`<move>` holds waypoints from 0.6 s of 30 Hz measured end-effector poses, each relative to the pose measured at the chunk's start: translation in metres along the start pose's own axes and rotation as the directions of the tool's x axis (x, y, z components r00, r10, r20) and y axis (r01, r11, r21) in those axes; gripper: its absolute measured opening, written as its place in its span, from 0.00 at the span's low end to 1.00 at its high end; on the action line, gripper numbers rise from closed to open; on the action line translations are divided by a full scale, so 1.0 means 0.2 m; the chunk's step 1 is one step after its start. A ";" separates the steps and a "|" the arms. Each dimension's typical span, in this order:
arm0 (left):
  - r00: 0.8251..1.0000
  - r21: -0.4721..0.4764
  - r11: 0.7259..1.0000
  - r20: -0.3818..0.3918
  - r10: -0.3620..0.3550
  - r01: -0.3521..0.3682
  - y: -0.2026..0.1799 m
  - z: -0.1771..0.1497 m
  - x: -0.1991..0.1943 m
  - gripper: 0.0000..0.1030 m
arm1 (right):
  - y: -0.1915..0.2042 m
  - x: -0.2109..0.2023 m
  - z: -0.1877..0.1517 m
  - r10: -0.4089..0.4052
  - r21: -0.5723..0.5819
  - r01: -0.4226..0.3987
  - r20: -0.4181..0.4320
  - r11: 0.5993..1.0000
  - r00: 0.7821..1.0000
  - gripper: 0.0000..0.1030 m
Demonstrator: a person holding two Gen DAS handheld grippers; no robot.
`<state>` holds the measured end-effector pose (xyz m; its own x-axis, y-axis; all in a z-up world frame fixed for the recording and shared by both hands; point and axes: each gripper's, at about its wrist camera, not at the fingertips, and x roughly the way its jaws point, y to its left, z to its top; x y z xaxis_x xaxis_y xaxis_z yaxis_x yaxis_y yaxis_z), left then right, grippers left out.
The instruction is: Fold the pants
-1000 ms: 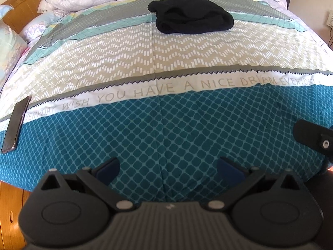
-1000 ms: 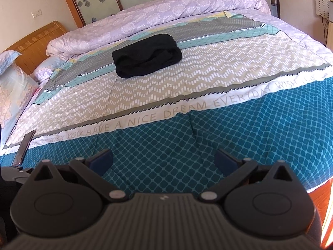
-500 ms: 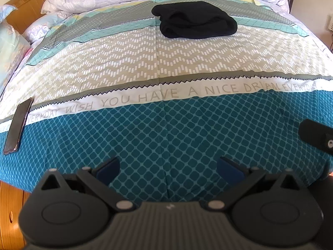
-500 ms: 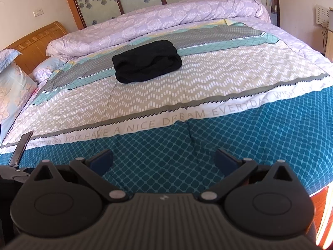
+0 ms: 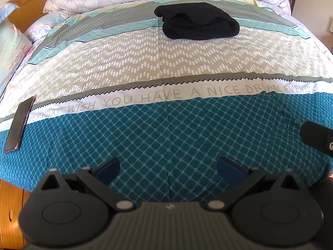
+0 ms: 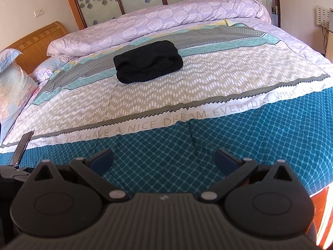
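Observation:
Black pants (image 5: 197, 21) (image 6: 148, 64) lie folded into a compact bundle on the far part of the bed, on the grey and teal stripes of the cover. My left gripper (image 5: 168, 167) hovers open over the near teal-patterned strip, far from the pants, with nothing between its blue fingertips. My right gripper (image 6: 163, 159) is likewise open and empty above the near edge of the bed. A part of the right gripper's body (image 5: 318, 139) shows at the right edge of the left wrist view.
A dark phone (image 5: 19, 125) (image 6: 21, 148) lies on the cover at the near left. A rolled lilac duvet (image 6: 166, 18) runs along the far side. Pillows (image 6: 14, 87) and a wooden headboard (image 6: 39, 39) stand at the left. The bed's wooden edge (image 5: 10, 210) is below me.
Both grippers have risen and pulled back slightly, so the bed and the pants sit lower in view. The pants and the phone have not moved. Both grippers stay open.

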<state>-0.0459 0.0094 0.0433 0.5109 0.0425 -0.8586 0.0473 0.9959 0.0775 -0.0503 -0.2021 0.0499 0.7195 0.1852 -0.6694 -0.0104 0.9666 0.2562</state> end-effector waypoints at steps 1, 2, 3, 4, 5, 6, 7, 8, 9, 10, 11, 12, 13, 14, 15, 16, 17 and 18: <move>1.000 -0.001 1.000 0.001 0.001 -0.001 0.00 0.00 0.00 1.00 | 0.00 0.00 0.00 0.000 0.000 0.000 0.000 1.000 1.000 1.00; 1.000 -0.002 1.000 0.003 0.002 -0.002 0.00 0.00 0.00 1.00 | 0.00 0.00 0.00 0.000 0.000 0.000 0.000 1.000 1.000 1.00; 1.000 -0.003 1.000 0.006 0.005 -0.005 0.00 0.00 0.00 1.00 | 0.00 0.00 0.00 0.000 0.001 0.000 0.000 1.000 1.000 1.00; 1.000 -0.003 1.000 0.010 0.009 -0.009 0.01 0.00 -0.01 1.00 | 0.00 0.00 0.00 0.000 0.001 0.000 0.001 1.000 1.000 1.00; 1.000 -0.002 1.000 0.019 0.017 -0.017 0.01 0.00 -0.02 1.00 | 0.00 0.00 0.00 0.000 0.000 0.000 0.002 1.000 1.000 1.00; 0.999 -0.001 1.000 0.026 0.023 -0.023 0.01 0.01 -0.02 1.00 | 0.01 0.00 0.00 0.000 0.000 0.000 0.002 1.000 1.000 1.00; 0.999 0.000 1.000 0.035 0.027 -0.027 0.01 0.01 -0.03 1.00 | 0.01 0.00 0.00 0.000 -0.001 0.000 0.002 1.000 1.000 1.00; 0.999 0.000 1.000 0.039 0.029 -0.029 0.01 0.01 -0.03 1.00 | 0.01 0.00 -0.01 0.001 -0.001 -0.001 0.002 1.000 1.000 1.00; 0.999 0.001 1.000 0.042 0.031 -0.031 0.01 0.01 -0.03 1.00 | 0.01 0.00 0.00 0.001 -0.001 -0.001 0.001 1.000 1.000 1.00; 0.999 0.001 1.000 0.041 0.031 -0.031 0.01 0.01 -0.03 1.00 | 0.01 0.00 0.00 0.001 0.000 -0.001 0.001 1.000 1.000 1.00; 0.999 0.001 1.000 0.038 0.031 -0.031 0.01 0.01 -0.03 1.00 | 0.01 0.00 0.00 0.000 0.000 0.000 0.002 1.000 1.000 1.00; 0.999 0.001 1.000 0.036 0.030 -0.030 0.01 0.01 -0.03 1.00 | 0.01 0.00 0.00 0.000 0.001 0.000 0.002 1.000 1.000 1.00; 0.999 0.001 1.000 0.034 0.030 -0.030 0.01 0.01 -0.02 1.00 | 0.01 0.00 -0.01 0.000 0.001 0.000 0.002 1.000 1.000 1.00; 0.999 0.000 1.000 0.034 0.030 -0.030 0.01 0.01 -0.02 1.00 | 0.01 0.00 -0.01 0.000 0.000 0.000 0.003 1.000 1.000 1.00; 0.999 0.000 1.000 0.035 0.031 -0.031 0.01 0.01 -0.02 1.00 | 0.01 0.00 -0.01 0.000 0.000 0.000 0.005 1.000 1.000 1.00; 0.999 -0.001 1.000 0.036 0.031 -0.031 0.01 0.01 -0.03 1.00 | 0.01 0.00 -0.01 0.001 -0.001 -0.001 0.006 1.000 1.000 1.00; 0.999 -0.002 1.000 0.038 0.031 -0.031 0.01 0.01 -0.03 1.00 | 0.02 -0.01 -0.01 0.002 -0.001 -0.002 0.009 1.000 1.000 1.00; 0.999 -0.003 1.000 0.038 0.031 -0.031 0.01 0.01 -0.03 1.00 | 0.02 -0.01 -0.01 0.003 -0.002 -0.003 0.011 1.000 1.000 1.00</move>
<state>-0.0469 0.0112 0.0493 0.5443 0.0703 -0.8360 0.0292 0.9943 0.1027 -0.0525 -0.1986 0.0508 0.7272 0.1860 -0.6607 -0.0140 0.9664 0.2566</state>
